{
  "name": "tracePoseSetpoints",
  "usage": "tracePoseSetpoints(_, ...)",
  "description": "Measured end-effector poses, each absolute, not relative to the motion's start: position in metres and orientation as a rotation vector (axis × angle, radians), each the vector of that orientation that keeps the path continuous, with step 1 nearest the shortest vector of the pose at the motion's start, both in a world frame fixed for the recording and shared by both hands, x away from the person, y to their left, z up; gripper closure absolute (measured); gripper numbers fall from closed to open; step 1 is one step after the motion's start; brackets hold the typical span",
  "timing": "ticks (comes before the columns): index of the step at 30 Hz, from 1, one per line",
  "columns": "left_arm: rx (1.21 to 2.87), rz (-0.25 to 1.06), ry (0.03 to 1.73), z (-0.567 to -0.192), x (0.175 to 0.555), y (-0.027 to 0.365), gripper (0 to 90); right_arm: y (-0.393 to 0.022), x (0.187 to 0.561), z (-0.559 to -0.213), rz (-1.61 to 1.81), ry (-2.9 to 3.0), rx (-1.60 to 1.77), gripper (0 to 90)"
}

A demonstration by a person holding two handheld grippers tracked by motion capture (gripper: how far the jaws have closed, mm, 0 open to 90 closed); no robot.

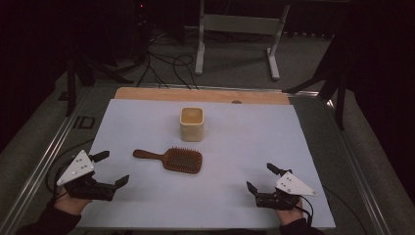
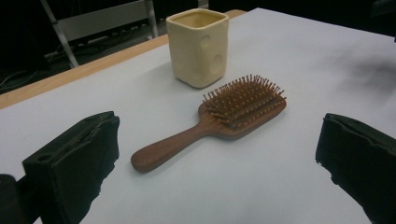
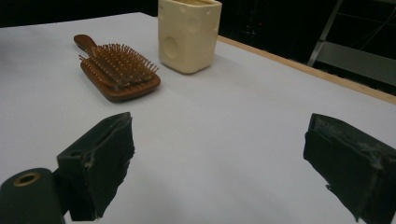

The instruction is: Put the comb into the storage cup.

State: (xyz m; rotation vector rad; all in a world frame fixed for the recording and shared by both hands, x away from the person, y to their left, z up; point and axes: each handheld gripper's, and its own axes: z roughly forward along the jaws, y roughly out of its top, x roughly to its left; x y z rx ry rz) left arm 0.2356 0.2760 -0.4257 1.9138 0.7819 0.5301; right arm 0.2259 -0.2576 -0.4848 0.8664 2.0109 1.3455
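Floor cables (image 1: 161, 66) appear overhead; hairbrush (image 2: 219, 119) bristles sharpen up close.

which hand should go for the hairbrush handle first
Left, most likely. The hairbrush lies with its handle toward the left claw, which is open and faces it. The right claw is also open, but it faces the bristle head, farther from the handle.
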Motion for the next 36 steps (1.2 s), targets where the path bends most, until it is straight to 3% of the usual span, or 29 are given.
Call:
tracePoseSetpoints(19, 2.045, 0.525, 0.728, -0.400, 0.277, 0.251, 0.2, -0.257, 0.226, -0.485, 1.351, 2.014, 0.868, 8.4)
tracePoseSetpoints(36, 2.104, 0.487, 0.771, -0.414, 0.317, 0.237, 2.2, -0.257, 0.225, -0.484, 1.352, 2.012, 0.860, 8.4)
